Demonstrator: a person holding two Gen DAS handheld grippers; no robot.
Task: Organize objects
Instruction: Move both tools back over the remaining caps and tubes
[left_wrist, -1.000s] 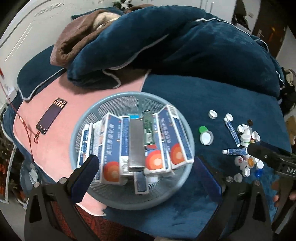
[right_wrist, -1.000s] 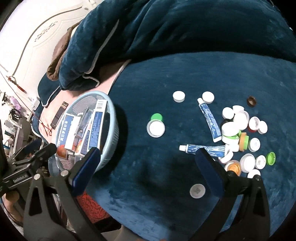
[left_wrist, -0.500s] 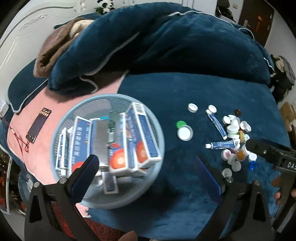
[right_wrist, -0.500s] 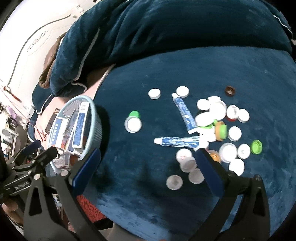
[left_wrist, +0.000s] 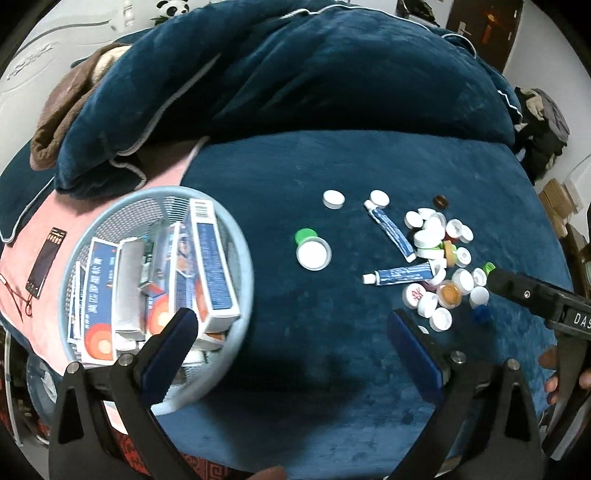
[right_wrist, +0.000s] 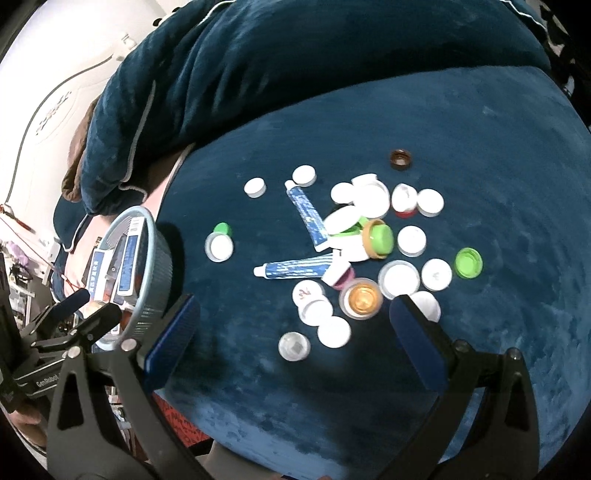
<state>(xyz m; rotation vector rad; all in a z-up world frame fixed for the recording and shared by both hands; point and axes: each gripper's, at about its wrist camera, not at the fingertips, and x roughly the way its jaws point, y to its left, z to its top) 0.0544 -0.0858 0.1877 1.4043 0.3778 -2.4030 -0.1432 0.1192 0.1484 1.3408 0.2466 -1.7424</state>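
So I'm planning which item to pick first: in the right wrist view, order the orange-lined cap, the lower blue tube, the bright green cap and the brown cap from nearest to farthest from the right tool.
1. Orange-lined cap, just ahead of the right tool.
2. Lower blue tube, ahead, slightly left.
3. Bright green cap, off to the right.
4. Brown cap, farthest, at the back.

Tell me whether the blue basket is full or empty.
Nearly full. The basket is crowded with blue-and-white cartons standing on edge, packed side by side, with little mesh floor showing.
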